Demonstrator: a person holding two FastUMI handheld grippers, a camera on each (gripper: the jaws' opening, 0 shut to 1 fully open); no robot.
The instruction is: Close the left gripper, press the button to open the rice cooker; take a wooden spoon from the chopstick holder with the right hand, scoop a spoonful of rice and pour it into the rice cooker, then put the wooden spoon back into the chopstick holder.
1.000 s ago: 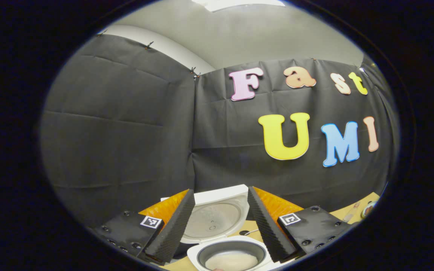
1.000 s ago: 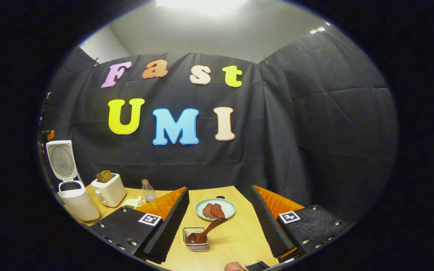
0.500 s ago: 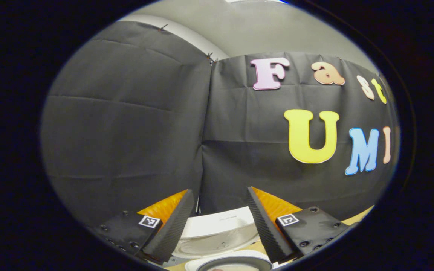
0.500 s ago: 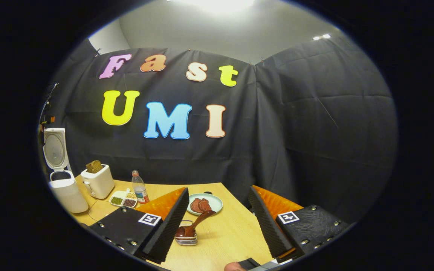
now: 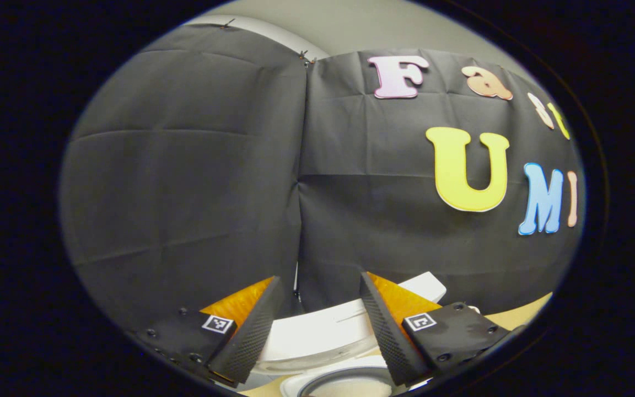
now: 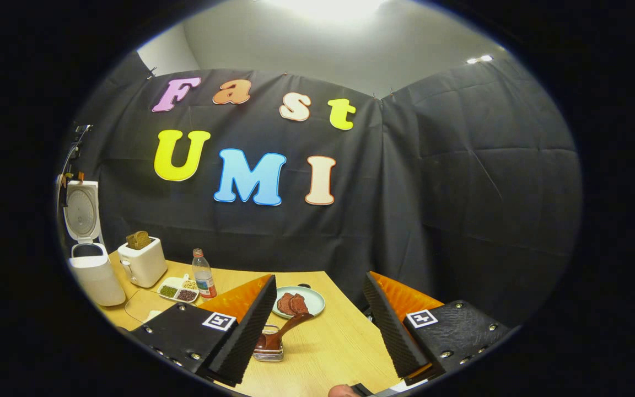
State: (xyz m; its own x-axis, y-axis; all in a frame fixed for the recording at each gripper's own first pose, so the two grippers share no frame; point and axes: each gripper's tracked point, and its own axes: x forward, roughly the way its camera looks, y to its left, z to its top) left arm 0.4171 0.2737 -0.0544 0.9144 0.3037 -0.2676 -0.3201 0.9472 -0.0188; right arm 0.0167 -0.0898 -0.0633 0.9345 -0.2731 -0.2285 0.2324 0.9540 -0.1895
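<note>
Right gripper view, near to far: right gripper (image 6: 317,331) hangs above the table (image 6: 339,353), jaws wide, nothing between them. A bit of the holder's hand (image 6: 342,391) shows at 6 o'clock. Just off the left finger's tip sits the chopstick holder (image 6: 268,350), a low wire basket, with the wooden spoon (image 6: 279,333) in it: bowl down in the basket, handle slanting up toward 2 o'clock, long axis tilted rather than upright. Beyond the handle's end, a plate (image 6: 309,300) with dark slices of food. Farther toward 9 o'clock: a bottle (image 6: 203,274), a small divided dish (image 6: 178,289) of beans or grains, a toaster (image 6: 142,261) with bread standing in its slot, then the rice cooker (image 6: 90,273) at the table's far left edge, lid up and upright. Nothing lies between the gripper and the spoon. Left gripper view: left gripper (image 5: 317,325) is pitched upward toward the cloth wall, jaws wide and empty. Below and between its fingers, at 6 o'clock, the rim of the cooker's inner pot (image 5: 345,386) is just visible, pale contents inside, too cropped to say how much. Behind it the raised lid (image 5: 328,331) leans away toward 1 o'clock, partly hidden by the right finger.
</note>
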